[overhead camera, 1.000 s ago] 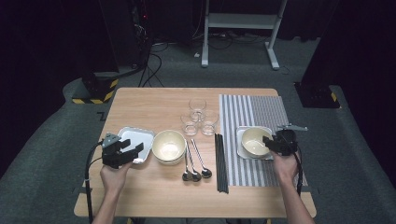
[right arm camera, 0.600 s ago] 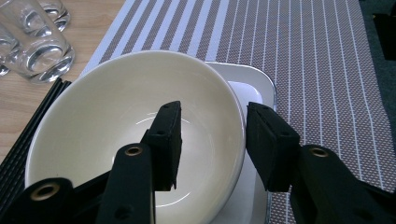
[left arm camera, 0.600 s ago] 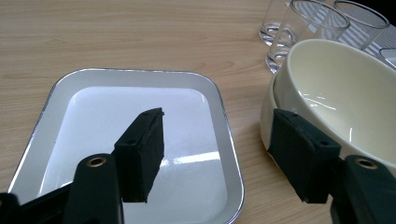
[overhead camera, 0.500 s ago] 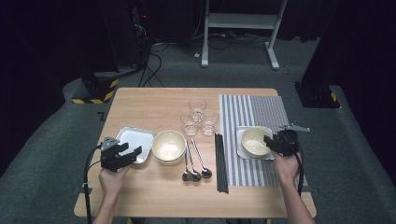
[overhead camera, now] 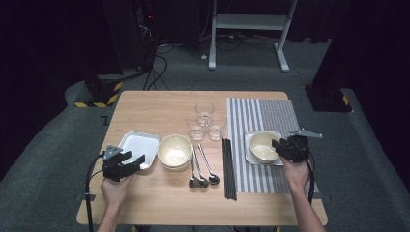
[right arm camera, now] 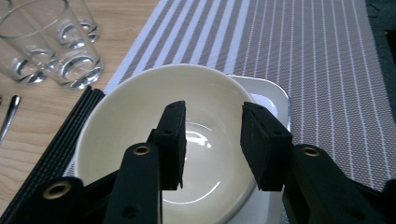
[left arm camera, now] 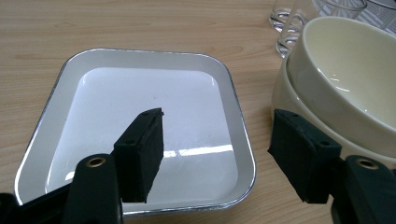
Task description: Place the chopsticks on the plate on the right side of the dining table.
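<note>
Table-setting, placement step. Nearest, the left gripper (left arm camera: pixel 215 158) is hovering wide open and empty over the tray (left arm camera: pixel 233 135); beyond the striped mat's edge, the right gripper (right arm camera: pixel 212 140), jaws just narrowing with nothing between them, is hanging over the bowl (right arm camera: pixel 140 116) seated on its plate (right arm camera: pixel 273 100). Next: the left jaws must straddle the tray's rim.

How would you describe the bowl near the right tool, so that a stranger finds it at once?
Start at the striped mat on the table's right half. On its near part lies a white square plate, and the bowl sits on it. The other cream bowls are stacked on bare wood; this one stands alone on a plate.
</note>
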A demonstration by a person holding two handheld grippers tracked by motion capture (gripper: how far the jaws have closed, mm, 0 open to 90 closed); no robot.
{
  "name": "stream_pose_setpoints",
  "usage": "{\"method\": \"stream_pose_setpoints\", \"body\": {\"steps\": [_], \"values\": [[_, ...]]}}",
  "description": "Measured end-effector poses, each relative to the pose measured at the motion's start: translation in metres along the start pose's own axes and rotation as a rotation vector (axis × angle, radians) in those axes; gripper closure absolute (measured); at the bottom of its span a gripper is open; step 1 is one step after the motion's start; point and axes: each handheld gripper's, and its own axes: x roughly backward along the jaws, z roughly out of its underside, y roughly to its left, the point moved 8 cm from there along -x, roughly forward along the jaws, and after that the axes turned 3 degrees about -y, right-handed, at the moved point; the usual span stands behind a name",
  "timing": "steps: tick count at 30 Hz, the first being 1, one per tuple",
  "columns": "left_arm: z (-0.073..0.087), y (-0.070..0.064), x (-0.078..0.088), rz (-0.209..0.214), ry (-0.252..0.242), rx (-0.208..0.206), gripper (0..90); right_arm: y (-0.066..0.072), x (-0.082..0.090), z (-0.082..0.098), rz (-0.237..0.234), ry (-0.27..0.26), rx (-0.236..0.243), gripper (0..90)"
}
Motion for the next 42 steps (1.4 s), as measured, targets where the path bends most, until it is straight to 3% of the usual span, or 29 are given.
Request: {"method": "stream_pose_setpoints", "body": {"steps": [13, 25, 42], "values": [[0.011, 0.004, 0.003, -0.022, 0.009, 0.002, 34.9, 0.039, 0.003, -0.009, -0.101, -0.054, 0.061, 64.1], [0.023, 0.008, 0.008, -0.039, 0.016, 0.008, 34.2, 0.078, -0.003, -0.009, -0.164, -0.06, 0.113, 64.9], [0.044, 0.01, 0.012, -0.068, 0.037, 0.007, 33.0, 0.112, -0.016, 0.003, -0.224, -0.036, 0.146, 64.8]]}}
